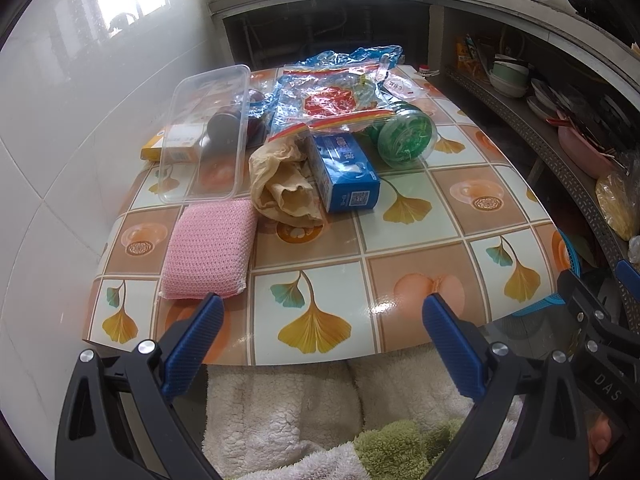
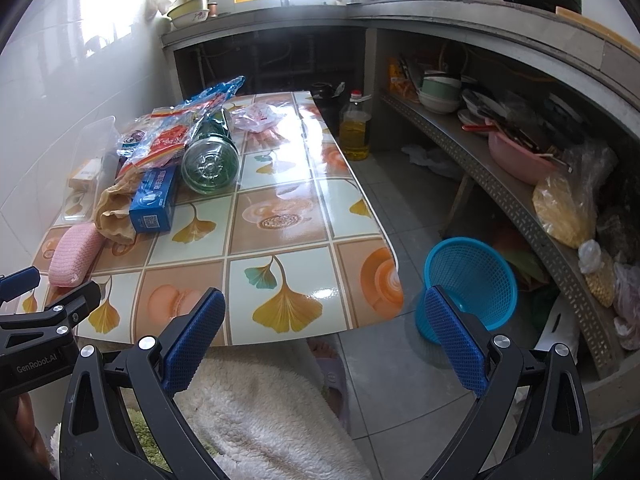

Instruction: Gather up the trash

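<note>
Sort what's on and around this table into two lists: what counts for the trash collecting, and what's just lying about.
For the job:
crumpled brown paper bag
crinkled blue plastic bags
blue mesh basket on the floor, the likely bin
left gripper and right gripper, both open

Probably just lying about:
pink sponge
blue box
clear plastic container
green jar on its side
oil bottle

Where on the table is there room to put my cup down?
The table's near edge and its right side, from the blue box and green bottle outward, are bare. The left and far part is crowded: pink sponge, brown paper bag, clear container, plastic bags.
</note>
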Demonstrator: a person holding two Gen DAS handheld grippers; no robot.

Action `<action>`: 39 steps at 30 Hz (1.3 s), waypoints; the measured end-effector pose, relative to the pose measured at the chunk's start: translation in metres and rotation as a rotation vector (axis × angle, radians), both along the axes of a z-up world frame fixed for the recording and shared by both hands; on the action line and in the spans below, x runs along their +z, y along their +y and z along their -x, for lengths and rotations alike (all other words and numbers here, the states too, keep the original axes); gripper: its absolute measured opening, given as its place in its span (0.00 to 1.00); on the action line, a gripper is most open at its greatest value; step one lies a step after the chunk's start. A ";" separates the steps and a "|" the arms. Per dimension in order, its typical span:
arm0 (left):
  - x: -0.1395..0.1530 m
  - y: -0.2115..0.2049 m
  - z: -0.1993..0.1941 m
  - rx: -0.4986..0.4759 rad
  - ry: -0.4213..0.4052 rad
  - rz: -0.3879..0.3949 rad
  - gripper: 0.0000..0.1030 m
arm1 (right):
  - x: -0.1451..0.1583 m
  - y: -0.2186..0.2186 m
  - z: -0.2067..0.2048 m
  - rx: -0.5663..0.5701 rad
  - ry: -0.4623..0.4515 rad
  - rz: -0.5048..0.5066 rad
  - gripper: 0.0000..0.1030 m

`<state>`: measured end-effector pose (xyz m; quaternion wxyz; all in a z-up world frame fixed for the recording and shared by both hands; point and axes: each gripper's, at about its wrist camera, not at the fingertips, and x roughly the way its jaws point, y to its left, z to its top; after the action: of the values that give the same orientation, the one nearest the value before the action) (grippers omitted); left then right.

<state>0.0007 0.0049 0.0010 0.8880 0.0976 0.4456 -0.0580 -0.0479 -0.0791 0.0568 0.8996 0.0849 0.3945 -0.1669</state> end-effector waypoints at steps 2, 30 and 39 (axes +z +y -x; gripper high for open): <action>0.000 0.000 0.000 0.000 0.001 0.000 0.95 | 0.000 0.000 0.000 0.000 0.000 -0.001 0.93; 0.005 0.053 -0.013 0.097 -0.031 0.115 0.95 | 0.010 0.021 -0.031 0.078 -0.022 0.036 0.93; 0.013 0.105 -0.031 0.071 -0.132 0.133 0.95 | 0.039 0.036 -0.074 0.233 -0.155 0.040 0.93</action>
<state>0.0318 0.1100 0.0136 0.9214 0.0262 0.3846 -0.0494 0.0260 -0.0427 0.0953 0.9422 0.0332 0.3275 -0.0621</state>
